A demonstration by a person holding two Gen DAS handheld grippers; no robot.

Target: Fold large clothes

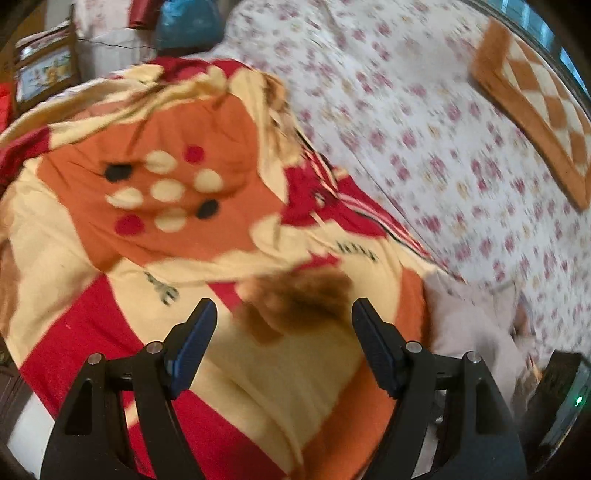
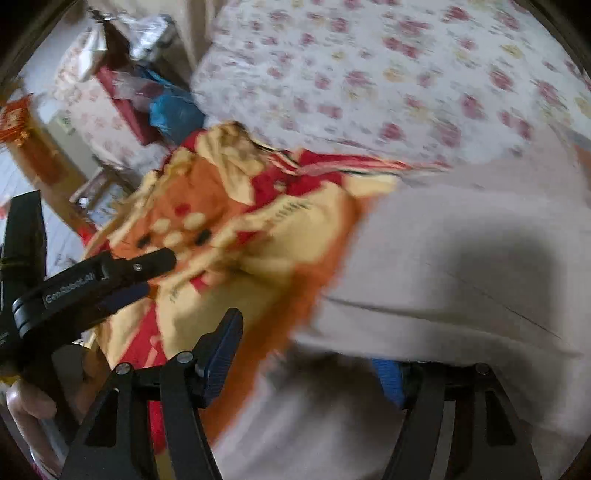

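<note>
A large orange, red and cream patterned cloth point(image 1: 159, 206) lies bunched on the floral bed; it also shows in the right wrist view point(image 2: 229, 236). A pale grey garment point(image 2: 443, 266) lies beside it, seen at the right in the left wrist view point(image 1: 469, 325). My left gripper point(image 1: 282, 343) is open just above the patterned cloth, holding nothing; it also shows at the left of the right wrist view point(image 2: 155, 273). My right gripper point(image 2: 306, 369) is open over the edge where the grey garment meets the patterned cloth; grey fabric covers its right fingertip.
A floral bedsheet point(image 1: 424, 140) covers the bed. An orange checkered pillow point(image 1: 535, 103) lies at the far right. Beyond the bed's far edge stand a blue bag point(image 1: 188, 26), a wooden chair point(image 1: 44, 70) and other clutter point(image 2: 122, 74).
</note>
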